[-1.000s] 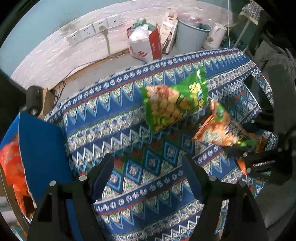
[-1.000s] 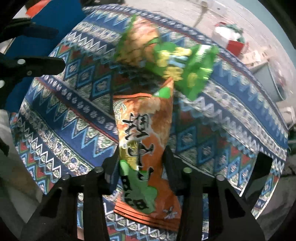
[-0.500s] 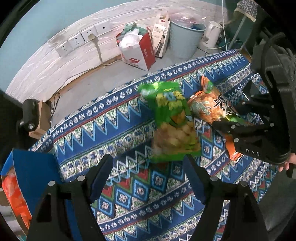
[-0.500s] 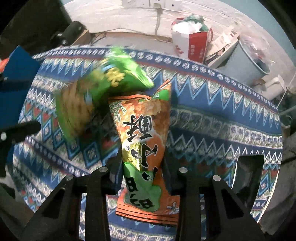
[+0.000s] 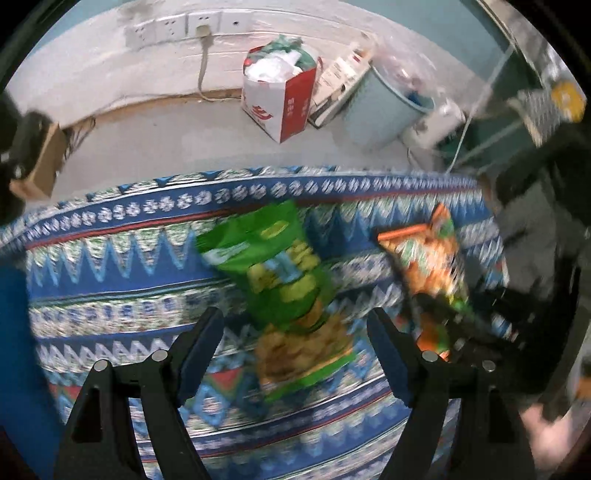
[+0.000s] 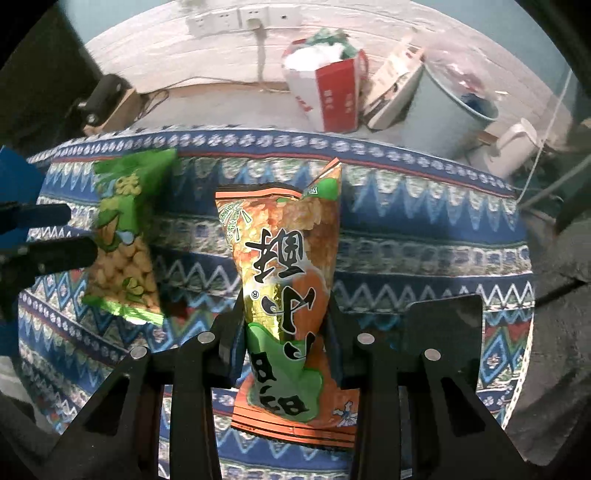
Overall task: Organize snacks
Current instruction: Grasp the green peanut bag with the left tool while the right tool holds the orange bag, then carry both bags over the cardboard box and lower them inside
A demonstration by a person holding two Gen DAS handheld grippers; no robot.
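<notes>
A green snack bag [image 5: 291,295] lies on the patterned blue cloth [image 5: 110,266], just ahead of my open left gripper [image 5: 295,332]; its near end sits between the fingers. It also shows in the right wrist view [image 6: 125,236] at the left. My right gripper [image 6: 284,332] is shut on an orange and green snack bag [image 6: 288,288] and holds it upright above the cloth. That bag shows blurred in the left wrist view [image 5: 432,266] at the right.
A blue box [image 6: 14,173] stands at the left edge of the cloth. On the floor behind are a red and white paper bag [image 6: 328,85], a pale blue bin [image 6: 450,99], a white kettle [image 6: 513,147] and wall sockets [image 6: 236,18].
My left gripper has moved toward the green bag, which now reaches between its fingers. My right gripper has kept its hold on the orange bag and turned to face the wall.
</notes>
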